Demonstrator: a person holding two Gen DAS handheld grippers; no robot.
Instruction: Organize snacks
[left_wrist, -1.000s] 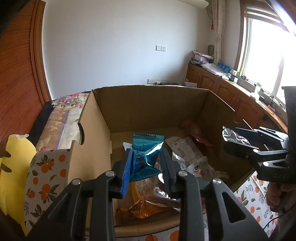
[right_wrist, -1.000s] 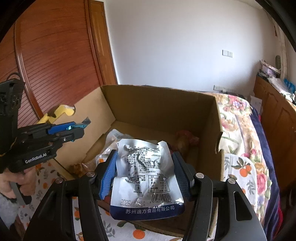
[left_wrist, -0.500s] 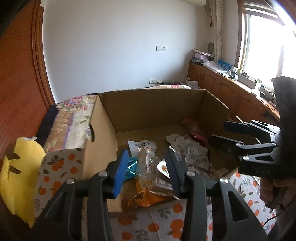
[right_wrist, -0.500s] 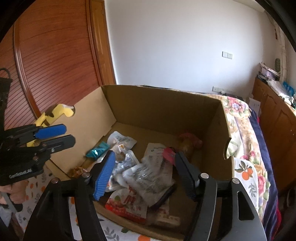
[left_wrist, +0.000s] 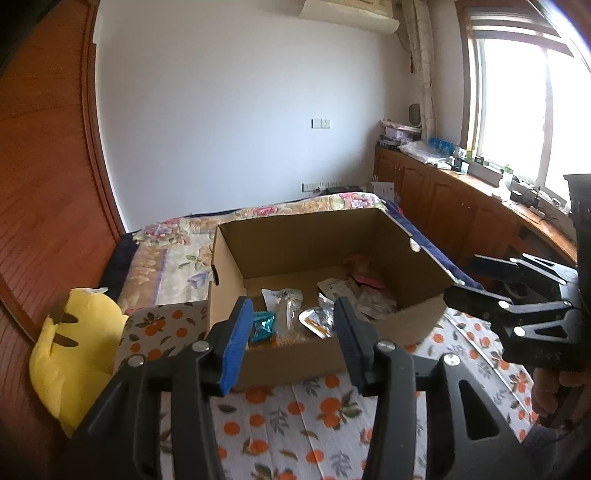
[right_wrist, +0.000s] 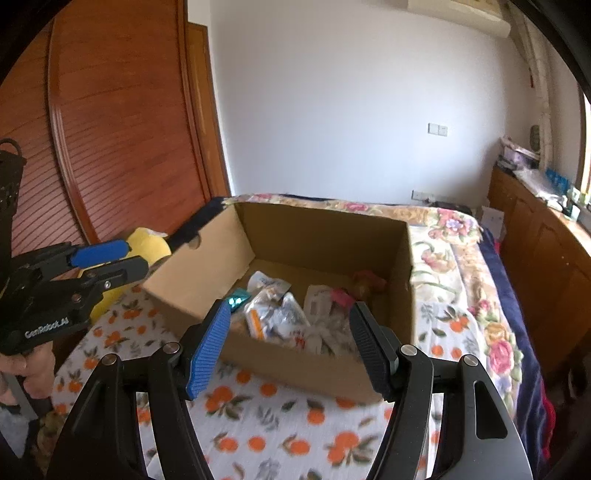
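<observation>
Left wrist view is showing both grippers — left gripper (left_wrist: 291, 336), right gripper (right_wrist: 290, 347) — hovering with jaws apart and empty over the brown cardboard box (left_wrist: 417, 321), its light, crinkly, slippery foil snack packets (right_wrist: 277, 314) probably pinching best at flat sealed edges.

The left black two-finger claw (left_wrist: 291, 338), with a blue ribbed pad (left_wrist: 236, 343) on its left finger and a dark pad on the other, points forward and downward. Its jaws have just been opening and stand apart with nothing pressed between them. Seen from the right wrist view, this claw (right_wrist: 127, 258) is held at the left by a person's hand (right_wrist: 29, 373) wrapped around its grip.

The right black two-finger claw (right_wrist: 290, 343) also tilts downward, jaws parted wider, with nothing gripped. From the left wrist view it (left_wrist: 465, 280) juts in from the right, a hand (left_wrist: 554, 391) clasping its handle below.
</observation>
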